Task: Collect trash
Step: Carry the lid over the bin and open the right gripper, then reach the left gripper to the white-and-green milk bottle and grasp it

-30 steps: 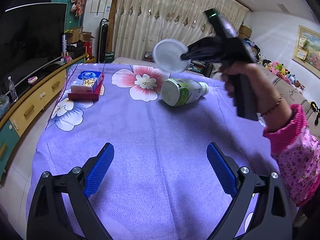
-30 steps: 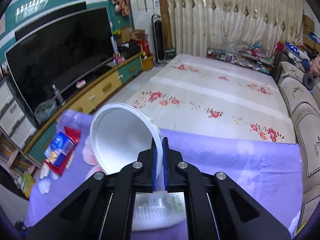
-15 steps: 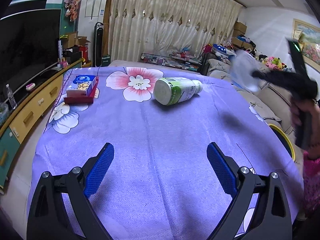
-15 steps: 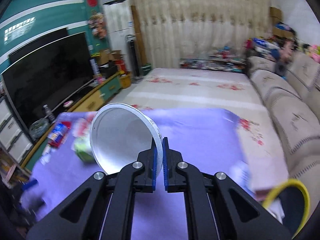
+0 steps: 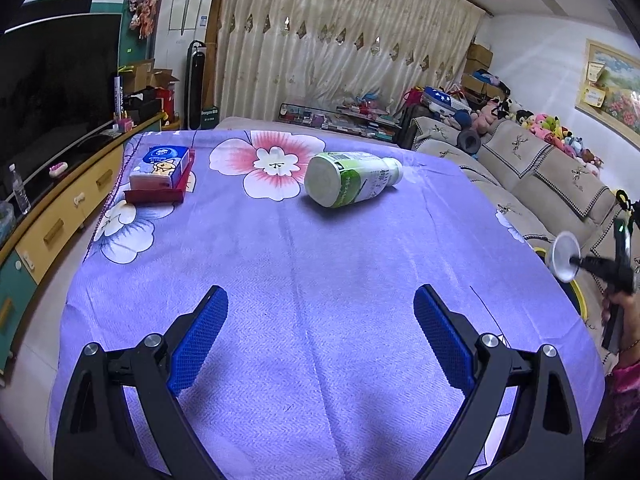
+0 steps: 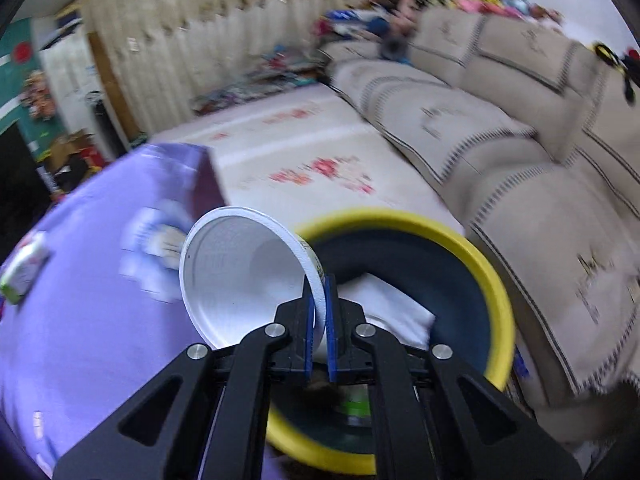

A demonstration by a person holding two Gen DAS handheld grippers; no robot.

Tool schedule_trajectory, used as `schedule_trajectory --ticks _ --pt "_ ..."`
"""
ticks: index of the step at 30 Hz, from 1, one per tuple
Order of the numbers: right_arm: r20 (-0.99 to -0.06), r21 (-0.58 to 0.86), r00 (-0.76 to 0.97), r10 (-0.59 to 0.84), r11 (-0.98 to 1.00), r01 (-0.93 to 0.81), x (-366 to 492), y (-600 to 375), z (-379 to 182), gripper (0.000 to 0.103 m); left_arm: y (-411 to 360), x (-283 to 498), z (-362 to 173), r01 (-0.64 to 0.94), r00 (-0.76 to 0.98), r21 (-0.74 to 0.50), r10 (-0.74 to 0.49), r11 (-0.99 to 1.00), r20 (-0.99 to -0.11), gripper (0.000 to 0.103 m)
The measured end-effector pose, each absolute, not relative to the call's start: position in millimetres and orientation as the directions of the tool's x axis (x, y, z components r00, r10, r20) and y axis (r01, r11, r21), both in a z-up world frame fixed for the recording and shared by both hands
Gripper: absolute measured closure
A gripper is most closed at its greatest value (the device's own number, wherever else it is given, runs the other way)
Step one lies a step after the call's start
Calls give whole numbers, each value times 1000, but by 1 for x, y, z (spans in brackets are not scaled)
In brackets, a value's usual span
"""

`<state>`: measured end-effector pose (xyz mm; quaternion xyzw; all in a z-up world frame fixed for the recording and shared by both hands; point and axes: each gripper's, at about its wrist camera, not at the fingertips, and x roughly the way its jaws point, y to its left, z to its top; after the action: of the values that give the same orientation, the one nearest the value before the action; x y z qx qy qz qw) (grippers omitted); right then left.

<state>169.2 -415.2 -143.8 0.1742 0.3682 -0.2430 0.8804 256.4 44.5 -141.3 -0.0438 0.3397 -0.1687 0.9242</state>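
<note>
1. The round yellow-rimmed dark bin is sitting just beside the purple flowered tabletop.
2. The right gripper, pinching a white paper cup by its rim, is carrying it over the bin; releasing comes next.
3. The left gripper is hovering wide, empty.
4. The green-labelled plastic bottle is waiting; its writing is unreadable.

Swung the right gripper, with the white cup pinched by its rim, away from above the bottle and off past the right edge of the purple tablecloth. Carried the cup out over the yellow-rimmed bin beside the sofa, lower and rolled over from its earlier tilt. Shifted the person's hand from the far middle of the left wrist view to its right border.
</note>
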Motion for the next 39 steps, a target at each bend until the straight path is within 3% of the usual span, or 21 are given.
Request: schedule_trajectory --ticks 3,6,8,16,20,28,39 --pt "-761 126 569 -313 788 603 161 -435 -165 97 45 257 -142 286 706 -206 -351 936 -615 10" --pt "-787 126 531 -315 760 637 157 -447 -181 90 43 257 -143 295 703 -203 -356 934 -616 10" --pt "-795 131 514 -322 736 664 157 -453 -187 66 40 256 -142 305 704 -196 -359 932 -612 10" --pt "-725 153 592 -352 755 637 155 -424 -160 65 32 252 -139 329 707 -167 -360 929 -608 10" --pt "-657 112 646 -387 798 592 157 -392 -137 61 25 262 -140 347 653 -184 -378 920 -656 10" --pt "-621 164 729 -289 861 481 162 -347 -122 59 4 288 -112 421 623 -160 -413 893 -665 10" --pt "-603 153 738 -303 864 480 162 -333 -121 56 -33 361 -94 553 614 23 -389 833 -687 10"
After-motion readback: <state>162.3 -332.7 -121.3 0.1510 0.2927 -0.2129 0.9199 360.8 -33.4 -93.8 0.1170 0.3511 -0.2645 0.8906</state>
